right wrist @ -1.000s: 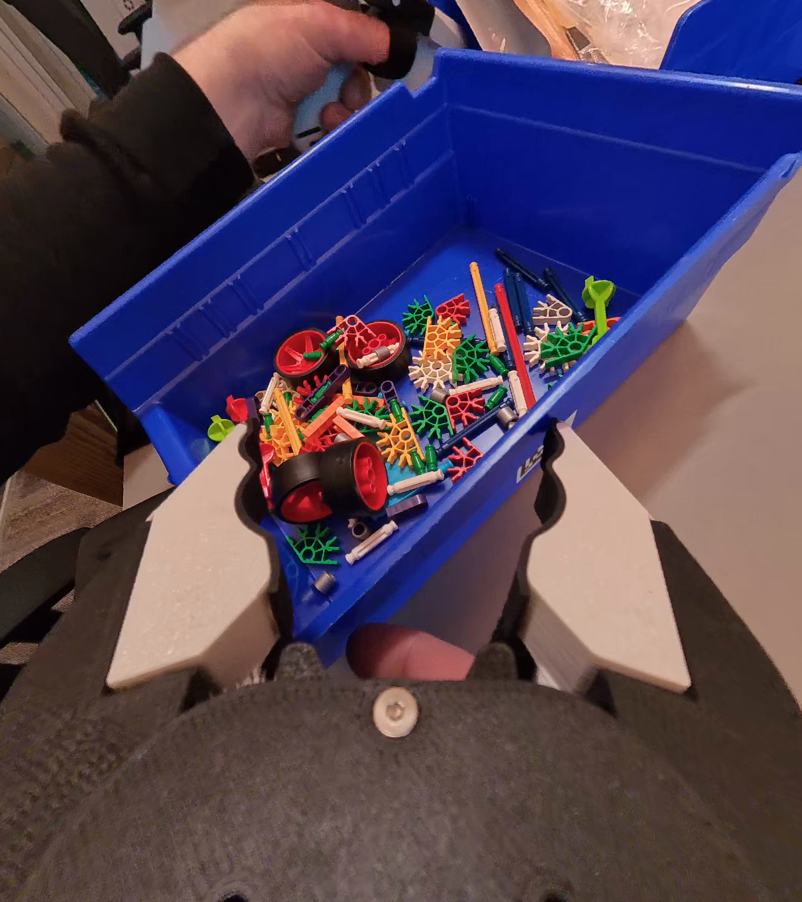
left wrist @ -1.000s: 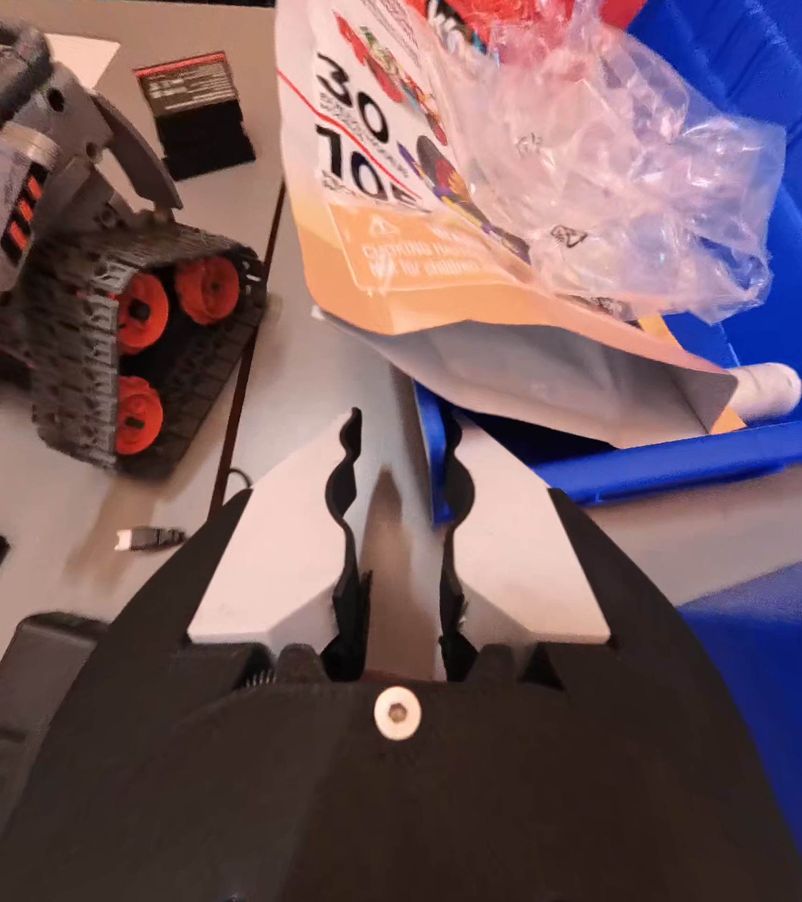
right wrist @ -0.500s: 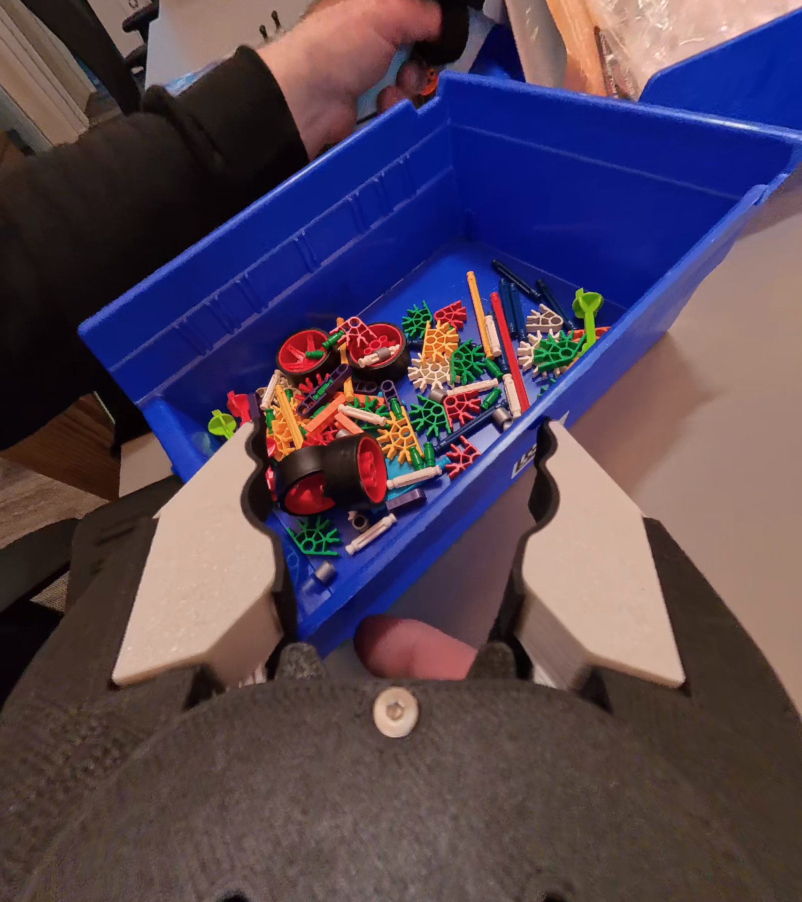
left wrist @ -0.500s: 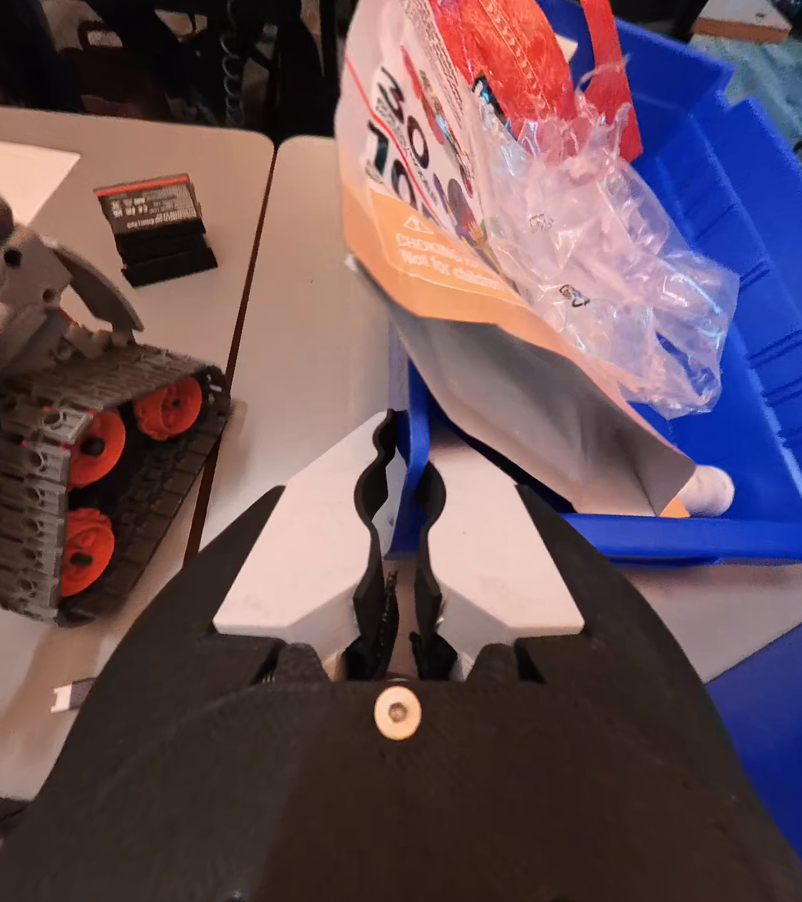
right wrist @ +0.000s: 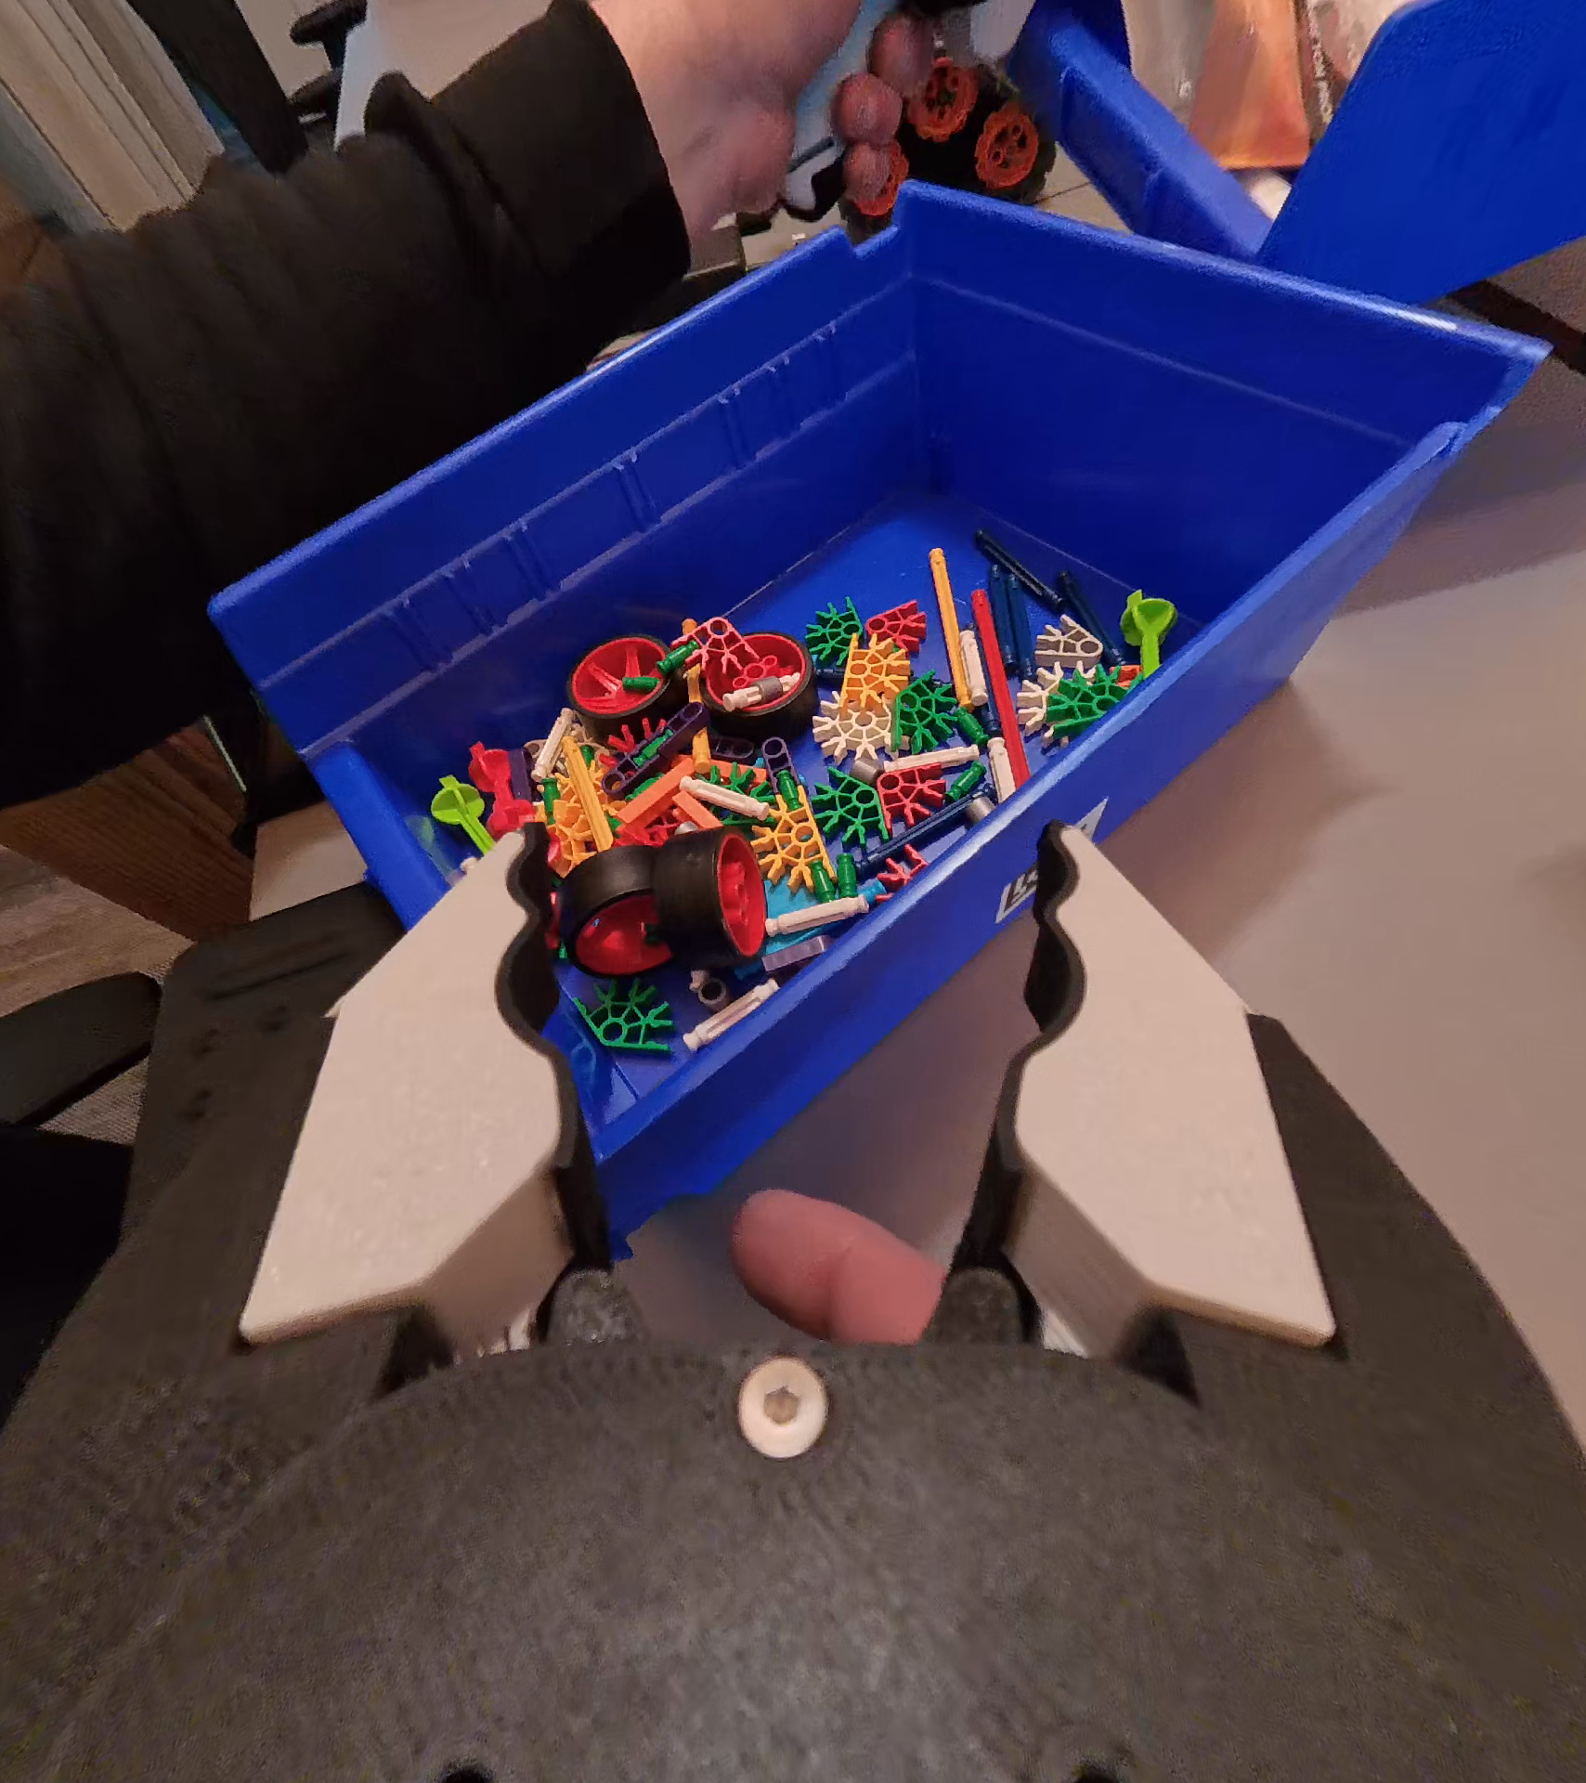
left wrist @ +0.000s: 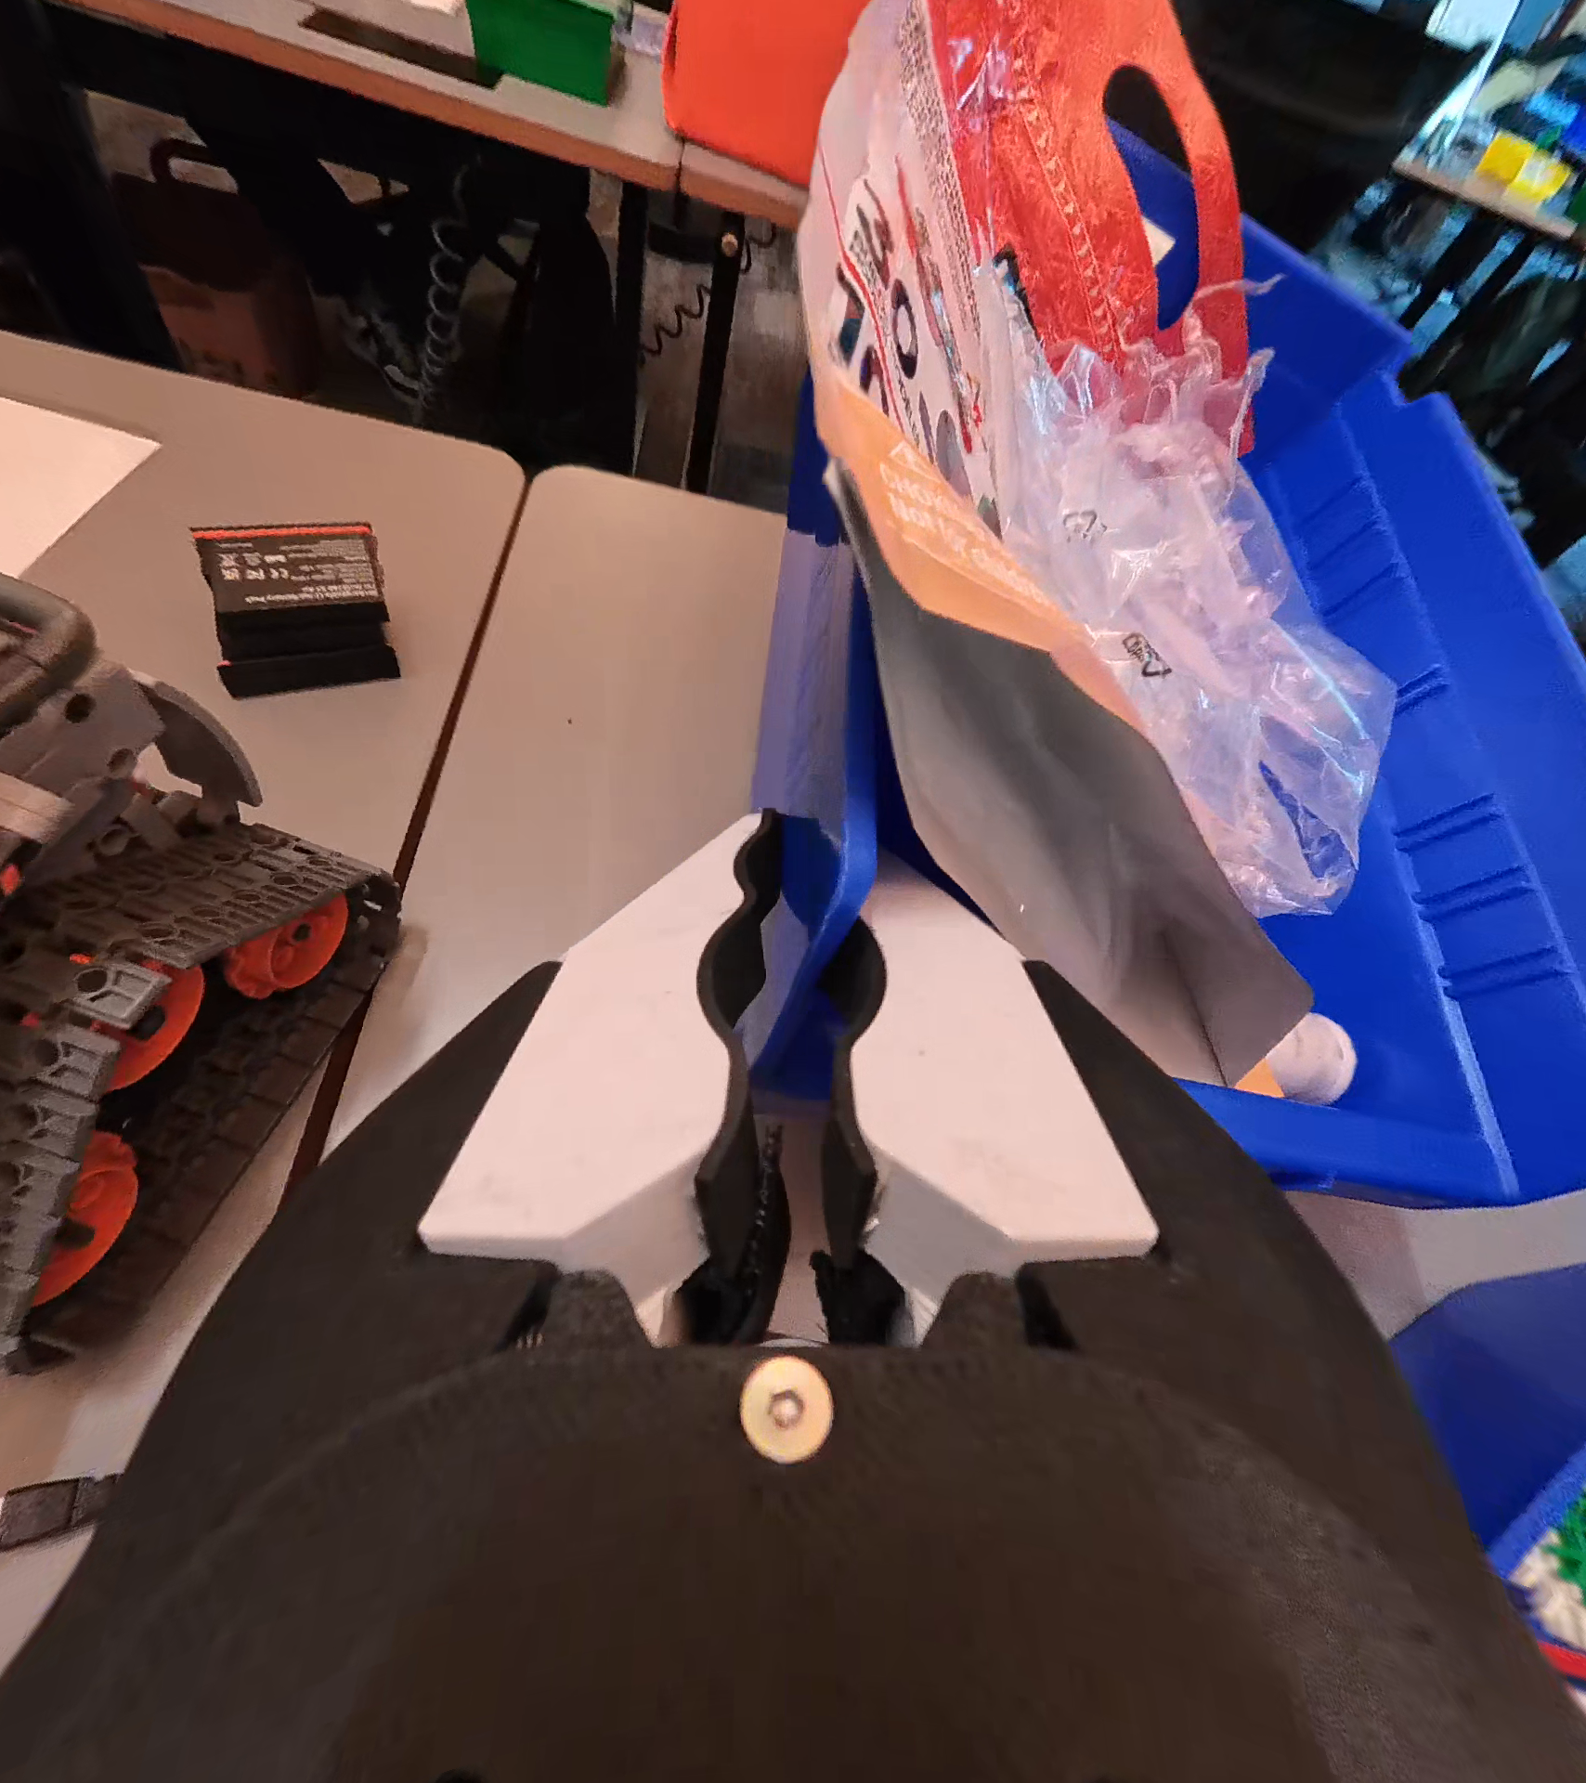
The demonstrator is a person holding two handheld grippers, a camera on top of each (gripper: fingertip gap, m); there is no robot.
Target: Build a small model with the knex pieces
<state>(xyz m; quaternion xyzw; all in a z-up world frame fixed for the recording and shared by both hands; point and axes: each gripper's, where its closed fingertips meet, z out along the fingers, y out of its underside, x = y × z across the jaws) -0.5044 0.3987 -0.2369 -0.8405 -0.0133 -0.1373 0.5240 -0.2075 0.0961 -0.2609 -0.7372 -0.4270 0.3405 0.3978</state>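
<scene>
My left gripper (left wrist: 808, 868) is shut on the near left corner wall of a blue bin (left wrist: 1493, 868), which stands tilted with that side raised. A printed bag with a red handle (left wrist: 992, 318) and crumpled clear plastic (left wrist: 1185, 617) lie in it. My right gripper (right wrist: 791, 839) is open over the near corner of a second blue bin (right wrist: 1107, 405). Its left finger is over the inside and its right finger is outside the front wall. Many coloured construction pieces and red wheels (right wrist: 722, 897) lie in that bin.
A grey tracked toy vehicle with orange wheels (left wrist: 95, 1013) stands on the table at the left, with a black block (left wrist: 297, 608) and white paper (left wrist: 17, 473) behind it. A person's black sleeve (right wrist: 239, 386) reaches across above the second bin. The first bin also shows at the top right of the right wrist view (right wrist: 1445, 145). About 45 centimeters separates my left fingertips from my right. The black block (left wrist: 297, 608) is about 20 centimeters from my left fingertips.
My left gripper has closed from open onto the bin's corner wall, and that bin has tipped up. My right gripper has stayed open at the second bin.
</scene>
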